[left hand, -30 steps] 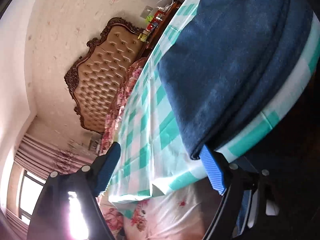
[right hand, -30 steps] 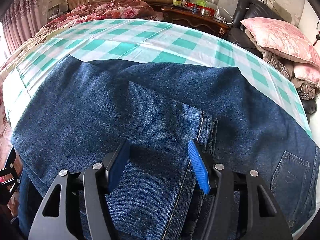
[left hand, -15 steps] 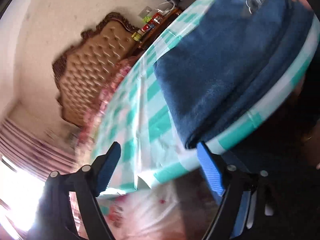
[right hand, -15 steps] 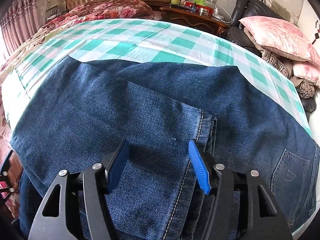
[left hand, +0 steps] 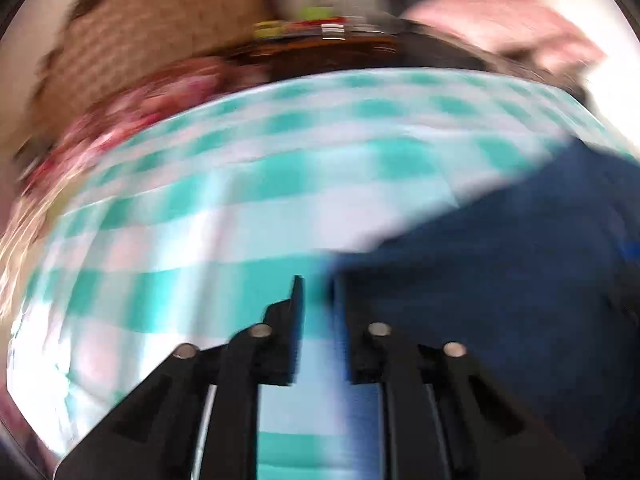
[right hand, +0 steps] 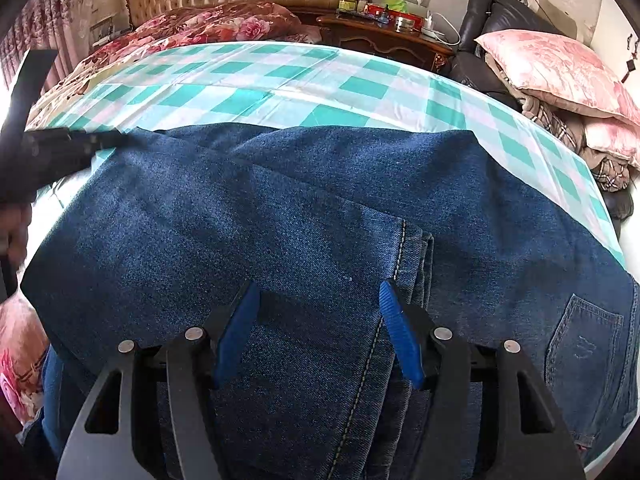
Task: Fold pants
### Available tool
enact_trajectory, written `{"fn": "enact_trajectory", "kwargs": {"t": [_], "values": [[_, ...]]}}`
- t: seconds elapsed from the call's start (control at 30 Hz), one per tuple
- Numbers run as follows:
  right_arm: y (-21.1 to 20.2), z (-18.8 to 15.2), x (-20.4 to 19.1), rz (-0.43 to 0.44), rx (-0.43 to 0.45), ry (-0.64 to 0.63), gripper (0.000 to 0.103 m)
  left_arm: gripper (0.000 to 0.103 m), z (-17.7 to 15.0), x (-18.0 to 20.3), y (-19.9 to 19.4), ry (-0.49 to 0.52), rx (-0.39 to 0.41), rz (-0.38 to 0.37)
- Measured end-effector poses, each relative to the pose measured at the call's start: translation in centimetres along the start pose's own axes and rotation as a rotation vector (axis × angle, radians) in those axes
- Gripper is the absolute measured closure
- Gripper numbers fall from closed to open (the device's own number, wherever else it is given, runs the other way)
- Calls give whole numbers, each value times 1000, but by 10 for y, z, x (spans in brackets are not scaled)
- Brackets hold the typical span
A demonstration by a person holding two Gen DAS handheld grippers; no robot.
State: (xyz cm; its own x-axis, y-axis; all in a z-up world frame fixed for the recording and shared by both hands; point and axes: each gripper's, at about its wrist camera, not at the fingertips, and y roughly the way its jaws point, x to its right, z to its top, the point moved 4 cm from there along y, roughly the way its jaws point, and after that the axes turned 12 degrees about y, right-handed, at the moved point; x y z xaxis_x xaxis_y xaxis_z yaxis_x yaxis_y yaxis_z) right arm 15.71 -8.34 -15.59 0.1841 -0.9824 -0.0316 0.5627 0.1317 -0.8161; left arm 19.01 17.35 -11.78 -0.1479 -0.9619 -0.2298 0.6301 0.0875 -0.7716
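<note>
Blue denim pants lie folded across a green-checked sheet on the bed, one hemmed leg end lying on top near a back pocket. Over them the right gripper hangs with jaws apart, gripping nothing. At the cloth's left edge the left gripper, badly blurred, has just been closing to a narrow gap showing only sheet; a pink pillow lies beyond.
</note>
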Motion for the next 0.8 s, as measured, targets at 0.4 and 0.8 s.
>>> {"fn": "enact_trajectory", "kwargs": {"t": [0.4, 0.8], "values": [[-18, 11, 16, -33, 60, 107, 15, 71, -62, 79, -59, -81, -34, -170], [0, 8, 36, -196, 53, 77, 11, 40, -66, 47, -86, -227, -19, -52]]}}
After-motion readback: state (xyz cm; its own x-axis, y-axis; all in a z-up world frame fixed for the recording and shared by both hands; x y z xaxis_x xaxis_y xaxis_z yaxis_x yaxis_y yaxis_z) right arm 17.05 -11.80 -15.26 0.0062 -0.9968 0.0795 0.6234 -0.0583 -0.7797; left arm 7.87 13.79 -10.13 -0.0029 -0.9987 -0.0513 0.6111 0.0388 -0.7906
